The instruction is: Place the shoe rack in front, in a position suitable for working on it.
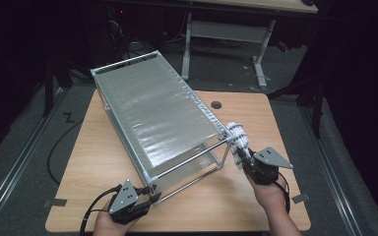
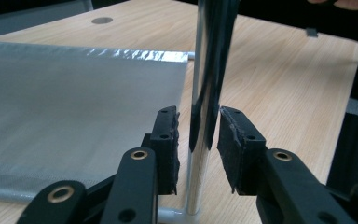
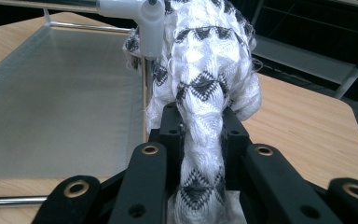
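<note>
Left gripper [image 1: 150, 193], bottom left of the high view: fingers [image 2: 165, 149] straddle the chrome corner post [image 2: 204, 93] of the rack [image 1: 152, 105] with a gap on both sides, so open, not clamping. Right gripper [image 1: 242, 160], lower right: fingers [image 3: 170, 135] closed tight on the white cloth with black diamond marks [image 3: 205, 93]. The cloth runs up from them and bunches against the rack's near right corner, by the white plastic joint [image 3: 144, 14].

Rack sits diagonally on the counter [image 1: 103, 162], mesh shelf [image 1: 147, 108] running toward the upper left of the frame.

Risks, as I read it:
- Post isn't held. Any pull on the cloth could drag or skew the rack across the counter.
- The fringed, loopy weave could snag on the joint or tube end, then tear or tip the frame.
- Left fingers closing off-centre could slip on the polished tube.
</note>
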### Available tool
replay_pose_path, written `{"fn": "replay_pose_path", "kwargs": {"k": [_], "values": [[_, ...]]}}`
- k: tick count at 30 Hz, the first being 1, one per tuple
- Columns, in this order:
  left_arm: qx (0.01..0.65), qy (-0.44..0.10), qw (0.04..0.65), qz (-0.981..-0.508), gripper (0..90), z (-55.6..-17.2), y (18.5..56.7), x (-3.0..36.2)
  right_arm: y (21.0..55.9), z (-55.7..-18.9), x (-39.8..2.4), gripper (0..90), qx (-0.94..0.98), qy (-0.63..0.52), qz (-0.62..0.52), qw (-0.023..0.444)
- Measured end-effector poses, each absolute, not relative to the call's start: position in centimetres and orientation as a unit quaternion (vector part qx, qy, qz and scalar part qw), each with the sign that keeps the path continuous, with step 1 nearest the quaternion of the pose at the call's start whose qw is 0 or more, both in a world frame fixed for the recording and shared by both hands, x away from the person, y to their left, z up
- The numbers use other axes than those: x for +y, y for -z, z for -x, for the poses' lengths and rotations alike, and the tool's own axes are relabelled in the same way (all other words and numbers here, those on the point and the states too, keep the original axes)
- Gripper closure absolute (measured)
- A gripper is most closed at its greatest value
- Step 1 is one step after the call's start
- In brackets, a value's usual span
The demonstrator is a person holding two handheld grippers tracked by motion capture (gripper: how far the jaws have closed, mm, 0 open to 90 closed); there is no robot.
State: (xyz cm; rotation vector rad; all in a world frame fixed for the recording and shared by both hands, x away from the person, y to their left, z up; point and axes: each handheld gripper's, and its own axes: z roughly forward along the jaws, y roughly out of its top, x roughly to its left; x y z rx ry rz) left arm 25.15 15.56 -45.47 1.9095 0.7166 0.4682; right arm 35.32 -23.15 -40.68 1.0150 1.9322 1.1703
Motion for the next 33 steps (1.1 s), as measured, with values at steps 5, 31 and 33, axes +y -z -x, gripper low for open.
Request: {"fn": "replay_pose_path", "kwargs": {"k": [5,31,33], "values": [[0.299,-0.196,0.493,-0.793,80.6,-25.2,45.5,15.4,40.9,-35.4,-23.0,76.4,0.743,-0.442,-0.385,0.323],[0.297,-0.193,0.496,-0.793,80.7,-25.2,45.5,15.5,47.3,-37.7,-22.7,76.4,0.819,-0.354,-0.403,0.202],[0.296,-0.192,0.496,-0.793,80.7,-25.3,45.5,15.5,48.0,-38.0,-22.8,76.3,0.826,-0.34,-0.407,0.19]]}}
